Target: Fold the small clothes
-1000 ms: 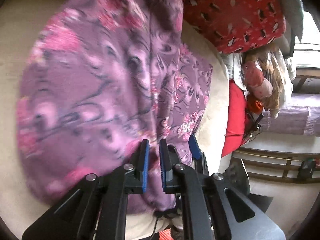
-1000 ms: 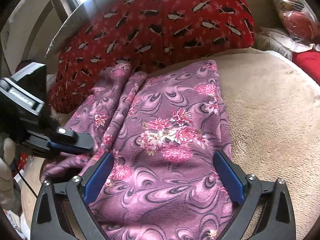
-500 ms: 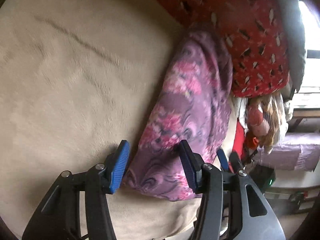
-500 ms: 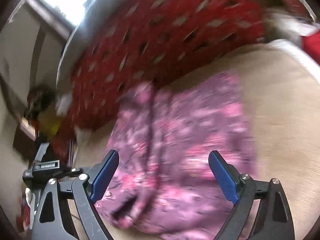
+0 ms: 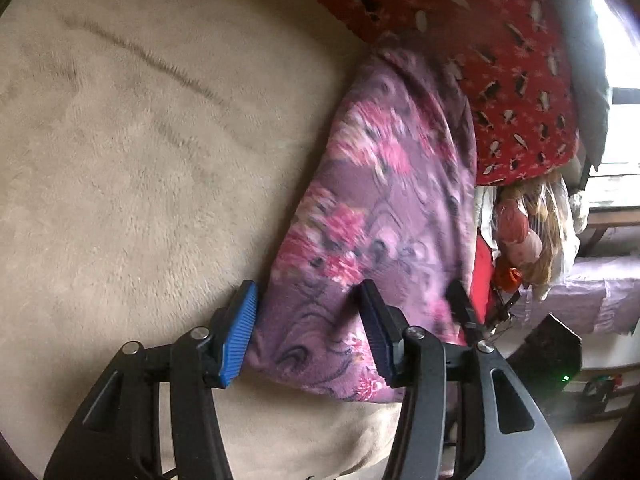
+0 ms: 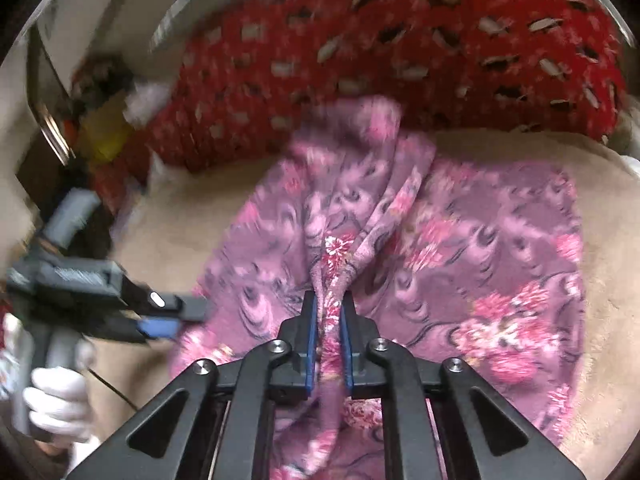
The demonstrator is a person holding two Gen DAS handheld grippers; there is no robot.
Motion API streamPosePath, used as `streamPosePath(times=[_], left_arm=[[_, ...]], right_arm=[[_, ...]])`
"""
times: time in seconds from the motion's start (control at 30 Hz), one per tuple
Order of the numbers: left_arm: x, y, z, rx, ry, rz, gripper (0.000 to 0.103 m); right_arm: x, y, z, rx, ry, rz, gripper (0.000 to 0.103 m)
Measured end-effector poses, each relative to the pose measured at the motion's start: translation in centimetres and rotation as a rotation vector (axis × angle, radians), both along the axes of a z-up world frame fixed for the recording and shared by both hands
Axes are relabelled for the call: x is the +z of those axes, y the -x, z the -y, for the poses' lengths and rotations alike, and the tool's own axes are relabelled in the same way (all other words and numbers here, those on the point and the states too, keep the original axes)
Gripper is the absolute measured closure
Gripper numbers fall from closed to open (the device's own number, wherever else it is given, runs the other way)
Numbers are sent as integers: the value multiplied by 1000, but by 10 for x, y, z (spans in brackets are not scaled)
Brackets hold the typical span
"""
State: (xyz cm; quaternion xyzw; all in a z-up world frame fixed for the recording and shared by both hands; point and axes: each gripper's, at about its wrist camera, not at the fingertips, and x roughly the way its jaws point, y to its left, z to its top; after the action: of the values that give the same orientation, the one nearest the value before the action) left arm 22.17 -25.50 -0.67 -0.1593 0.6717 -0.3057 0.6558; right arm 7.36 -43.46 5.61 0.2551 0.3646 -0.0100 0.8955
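Right claw (image 6: 327,322) clenched on a raised fold of the floral cloth (image 6: 460,248); left claw (image 5: 308,332) released, straddling its edge on the blanket (image 5: 140,160).

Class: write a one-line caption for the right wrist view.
Right gripper, jaws shut on a bunched fold of the floral cloth, over a beige blanket.

surface: beige plush bed (image 5: 140,200) | on it: purple floral garment (image 6: 500,264), red patterned pillow (image 6: 400,40)

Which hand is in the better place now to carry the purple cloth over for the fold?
The right. Its tongs are shut on a bunched ridge of the purple floral cloth. The left tongs stand open astride the cloth's edge, gripping nothing.
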Motion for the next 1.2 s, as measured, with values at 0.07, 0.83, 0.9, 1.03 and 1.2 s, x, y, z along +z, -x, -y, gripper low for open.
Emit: streamPosePath(times=[0.07, 0.83, 0.9, 1.03, 1.2], left_arm=[[10, 5, 5, -11, -8, 37, 48], [15, 36, 81, -170, -178, 220, 40], [12, 38, 86, -177, -201, 257, 40], [-3, 39, 90, -188, -230, 261, 31], [21, 33, 90, -185, -197, 315, 32]], right_arm=[[11, 19, 9, -26, 10, 34, 94], [-32, -7, 126, -259, -168, -108, 99], [-18, 1, 128, -274, -122, -13, 98], [-59, 6, 140, -322, -178, -144, 98], [-41, 14, 151, -369, -231, -55, 87]])
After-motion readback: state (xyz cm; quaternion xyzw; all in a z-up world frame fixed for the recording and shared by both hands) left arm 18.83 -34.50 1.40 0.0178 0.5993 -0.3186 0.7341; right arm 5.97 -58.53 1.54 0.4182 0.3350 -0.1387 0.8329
